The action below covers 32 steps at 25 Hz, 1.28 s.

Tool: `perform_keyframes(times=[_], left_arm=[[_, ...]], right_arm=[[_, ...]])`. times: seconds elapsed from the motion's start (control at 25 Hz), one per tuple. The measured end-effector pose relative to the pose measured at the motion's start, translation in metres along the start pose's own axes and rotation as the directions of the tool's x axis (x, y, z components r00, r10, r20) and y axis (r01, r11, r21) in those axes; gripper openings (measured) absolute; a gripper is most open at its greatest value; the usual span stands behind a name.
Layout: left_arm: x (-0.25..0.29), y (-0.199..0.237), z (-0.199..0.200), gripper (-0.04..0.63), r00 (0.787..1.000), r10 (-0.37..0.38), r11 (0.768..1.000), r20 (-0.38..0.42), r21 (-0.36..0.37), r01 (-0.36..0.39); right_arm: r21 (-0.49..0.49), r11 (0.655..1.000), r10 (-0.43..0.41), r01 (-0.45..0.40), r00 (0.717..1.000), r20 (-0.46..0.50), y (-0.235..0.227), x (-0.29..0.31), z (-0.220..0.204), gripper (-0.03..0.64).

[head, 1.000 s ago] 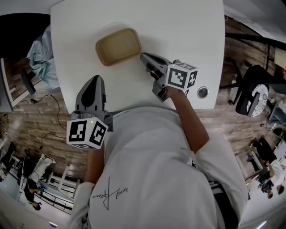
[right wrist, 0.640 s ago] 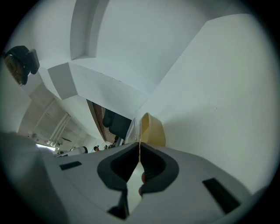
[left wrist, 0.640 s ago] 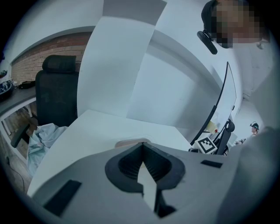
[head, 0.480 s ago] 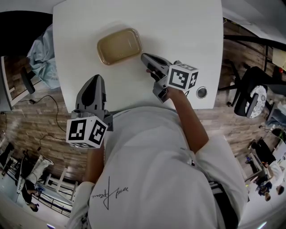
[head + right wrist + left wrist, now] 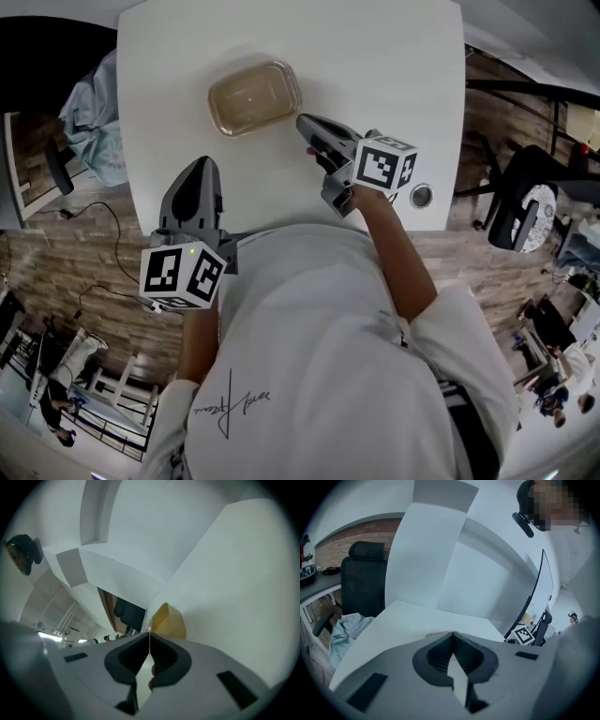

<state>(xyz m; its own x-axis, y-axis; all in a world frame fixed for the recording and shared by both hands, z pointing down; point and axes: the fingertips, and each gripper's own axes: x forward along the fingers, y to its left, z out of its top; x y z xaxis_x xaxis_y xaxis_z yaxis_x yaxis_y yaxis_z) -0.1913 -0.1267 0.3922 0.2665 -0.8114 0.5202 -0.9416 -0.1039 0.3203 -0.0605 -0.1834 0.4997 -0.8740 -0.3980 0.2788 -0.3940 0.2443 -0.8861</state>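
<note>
A shallow tan tray (image 5: 253, 97) lies on the white table (image 5: 394, 66). My right gripper (image 5: 302, 120) is low over the table just right of the tray, jaws shut with the tips touching and nothing held. In the right gripper view the tray (image 5: 169, 620) stands right behind the shut tips of the right gripper (image 5: 150, 633). My left gripper (image 5: 200, 165) hangs at the table's near edge, a hand's width short of the tray, shut and empty. Just past the shut tips of the left gripper (image 5: 452, 633), only a sliver of the tray (image 5: 437, 633) shows.
A round metal grommet (image 5: 421, 195) sits in the table near the right gripper's hand. A dark office chair with pale cloth (image 5: 89, 103) stands at the table's left side, also seen as the chair (image 5: 363, 581). Another chair (image 5: 525, 202) stands to the right. Wood floor surrounds the table.
The head view has drifted a little. The tray looks slightly larger and further right in the right gripper view. Both grippers stay shut and almost still.
</note>
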Motion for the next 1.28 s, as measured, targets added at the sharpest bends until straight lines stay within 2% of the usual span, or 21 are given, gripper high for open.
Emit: perform_keyframes(times=[1.28], left_arm=[[-0.032, 0.004, 0.009, 0.008, 0.994, 0.005, 1.000, 0.106, -0.018, -0.003]], right_arm=[[-0.025, 0.995, 0.102, -0.102, 0.995, 0.006, 0.054, 0.002, -0.002, 0.012]])
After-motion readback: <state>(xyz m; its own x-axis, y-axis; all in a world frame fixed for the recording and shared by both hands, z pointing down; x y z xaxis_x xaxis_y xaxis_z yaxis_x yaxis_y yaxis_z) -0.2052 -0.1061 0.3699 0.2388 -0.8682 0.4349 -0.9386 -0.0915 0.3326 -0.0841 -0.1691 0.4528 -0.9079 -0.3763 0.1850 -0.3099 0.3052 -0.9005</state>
